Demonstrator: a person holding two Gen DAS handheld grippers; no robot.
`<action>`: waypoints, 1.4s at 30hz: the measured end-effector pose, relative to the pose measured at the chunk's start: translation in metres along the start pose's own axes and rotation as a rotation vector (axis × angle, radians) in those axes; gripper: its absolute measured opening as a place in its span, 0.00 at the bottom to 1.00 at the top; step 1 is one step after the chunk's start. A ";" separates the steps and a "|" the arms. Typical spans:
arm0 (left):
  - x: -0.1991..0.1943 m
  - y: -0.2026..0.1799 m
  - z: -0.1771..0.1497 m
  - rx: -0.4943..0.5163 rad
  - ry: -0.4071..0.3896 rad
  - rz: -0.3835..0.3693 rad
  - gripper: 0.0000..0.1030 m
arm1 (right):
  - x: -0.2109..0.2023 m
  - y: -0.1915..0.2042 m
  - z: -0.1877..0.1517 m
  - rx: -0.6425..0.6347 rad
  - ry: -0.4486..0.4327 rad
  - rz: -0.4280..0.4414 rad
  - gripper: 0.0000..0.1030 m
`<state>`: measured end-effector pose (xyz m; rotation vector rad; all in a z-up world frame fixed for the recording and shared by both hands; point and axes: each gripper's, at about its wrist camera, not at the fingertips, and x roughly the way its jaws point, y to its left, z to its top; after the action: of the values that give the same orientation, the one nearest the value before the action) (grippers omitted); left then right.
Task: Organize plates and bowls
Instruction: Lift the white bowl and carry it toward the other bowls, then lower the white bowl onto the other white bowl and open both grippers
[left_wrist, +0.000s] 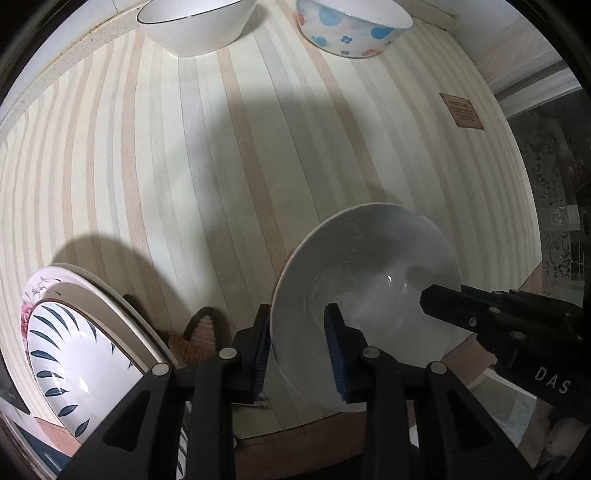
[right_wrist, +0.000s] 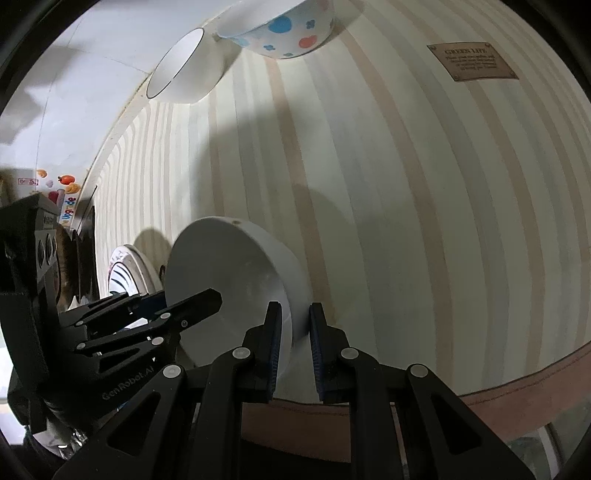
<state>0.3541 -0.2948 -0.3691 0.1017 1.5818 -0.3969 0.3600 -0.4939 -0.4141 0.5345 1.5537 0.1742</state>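
Both claws on the same white bowl (left_wrist: 369, 295), held tipped on edge above the striped bench (left_wrist: 184, 166). Left claw (left_wrist: 299, 347) pinches the rim wall, one pad inside, one outside. Right claw (right_wrist: 295, 339) clamps the opposite rim the same way. Likely a two-point hold to keep it from swinging while tilted. Plates (left_wrist: 74, 350) stand on edge in a rack at the left, so the tilt probably suits slotting it there. Plain white bowl (left_wrist: 195, 26) and spotted bowl (left_wrist: 351, 29) sit upright at the far edge, untouched.
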 end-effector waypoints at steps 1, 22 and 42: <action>0.003 -0.004 0.003 0.002 0.001 0.002 0.26 | -0.001 -0.002 0.000 0.002 -0.001 0.005 0.16; -0.017 0.002 0.000 0.002 -0.008 0.025 0.26 | 0.003 0.005 0.010 -0.019 0.025 -0.003 0.16; -0.080 0.133 0.162 -0.318 -0.221 -0.054 0.26 | -0.057 0.111 0.210 -0.234 -0.244 0.049 0.22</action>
<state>0.5535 -0.2073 -0.3159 -0.2225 1.4118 -0.1870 0.5872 -0.4666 -0.3299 0.3931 1.2638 0.3133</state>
